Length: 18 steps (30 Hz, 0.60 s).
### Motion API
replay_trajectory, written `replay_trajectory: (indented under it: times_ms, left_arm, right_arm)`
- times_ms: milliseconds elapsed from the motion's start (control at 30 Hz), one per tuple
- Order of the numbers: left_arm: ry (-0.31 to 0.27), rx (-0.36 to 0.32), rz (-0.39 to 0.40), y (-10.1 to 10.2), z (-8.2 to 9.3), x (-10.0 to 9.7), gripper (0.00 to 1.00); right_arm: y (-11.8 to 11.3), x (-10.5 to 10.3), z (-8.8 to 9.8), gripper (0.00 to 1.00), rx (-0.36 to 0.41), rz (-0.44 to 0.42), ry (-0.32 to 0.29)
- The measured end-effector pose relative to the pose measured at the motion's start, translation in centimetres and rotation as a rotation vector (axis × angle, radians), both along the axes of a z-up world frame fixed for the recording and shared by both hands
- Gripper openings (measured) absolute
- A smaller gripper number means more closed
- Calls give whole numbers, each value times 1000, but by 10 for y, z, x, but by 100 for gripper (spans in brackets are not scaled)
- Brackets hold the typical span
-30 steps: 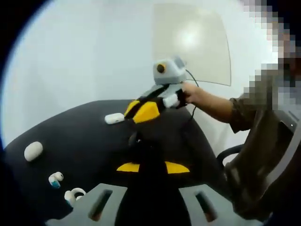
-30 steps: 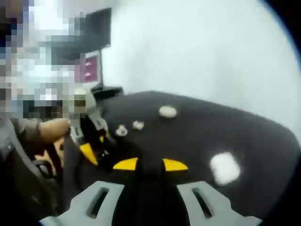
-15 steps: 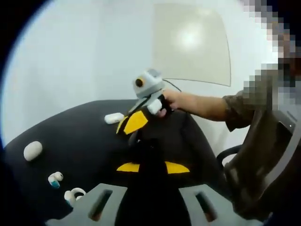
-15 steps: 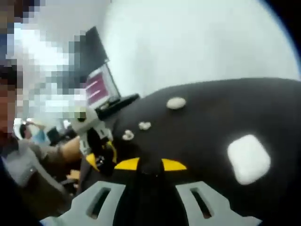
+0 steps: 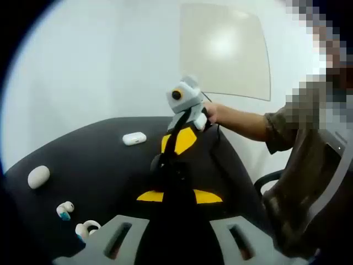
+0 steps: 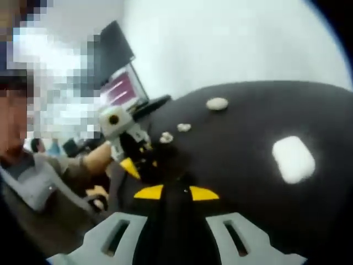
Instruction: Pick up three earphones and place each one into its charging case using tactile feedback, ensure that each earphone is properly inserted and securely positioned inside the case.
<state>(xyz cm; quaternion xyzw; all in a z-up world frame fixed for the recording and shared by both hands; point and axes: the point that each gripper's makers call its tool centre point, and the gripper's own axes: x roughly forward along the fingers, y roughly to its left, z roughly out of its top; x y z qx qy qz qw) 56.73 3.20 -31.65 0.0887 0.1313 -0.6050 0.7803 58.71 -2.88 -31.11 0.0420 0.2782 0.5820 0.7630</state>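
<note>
While your left gripper (image 5: 179, 194) sits with jaws pressed together, empty, two earphones (image 5: 65, 209) lie near tabletop (image 5: 99, 165) left edge, oval case (image 5: 38, 176) beyond. Your right gripper (image 6: 176, 191) likewise closed, empty; white charging case (image 6: 293, 159) rests well right of it.

A: How's the light?
B: Bright and even. In the left gripper view a soft glare sits on the wall panel (image 5: 225, 49) at one o'clock; the black table (image 5: 105, 160) stays dark, without clear shadows.
A: Sharpness?
B: The right gripper view is smeared throughout; the case (image 6: 293, 159) at three o'clock is a fuzzy blob. Edges bow with fisheye distortion.
</note>
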Motion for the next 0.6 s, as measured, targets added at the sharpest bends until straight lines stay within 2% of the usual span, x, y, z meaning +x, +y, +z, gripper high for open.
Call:
replay_trajectory:
  times_ms: [200, 267, 333, 367, 400, 533, 567, 600]
  left_arm:
    - [-1, 2, 3, 0, 0, 0, 15]
    - [-1, 3, 3, 0, 0, 0, 15]
    - [-1, 3, 3, 0, -1, 0, 15]
    - [-1, 3, 3, 0, -1, 0, 15]
    - [-1, 3, 2, 1, -1, 0, 15]
    - [-1, 4, 0, 0, -1, 0, 15]
    - [-1, 4, -1, 0, -1, 0, 15]
    - [-2, 4, -2, 0, -1, 0, 15]
  right_arm:
    - [12, -20, -9, 18, -45, 102, -2]
    - [15, -23, -5, 18, -21, 127, -27]
    - [14, -24, 3, 18, 8, 135, -20]
    - [13, -16, 14, 18, 49, 105, -49]
    - [9, -7, 19, 18, 46, 82, -80]
    - [-2, 21, 28, 18, -19, 38, -226]
    - [-2, 22, 29, 18, -23, 58, -250]
    - [-2, 22, 30, 18, -17, 66, -237]
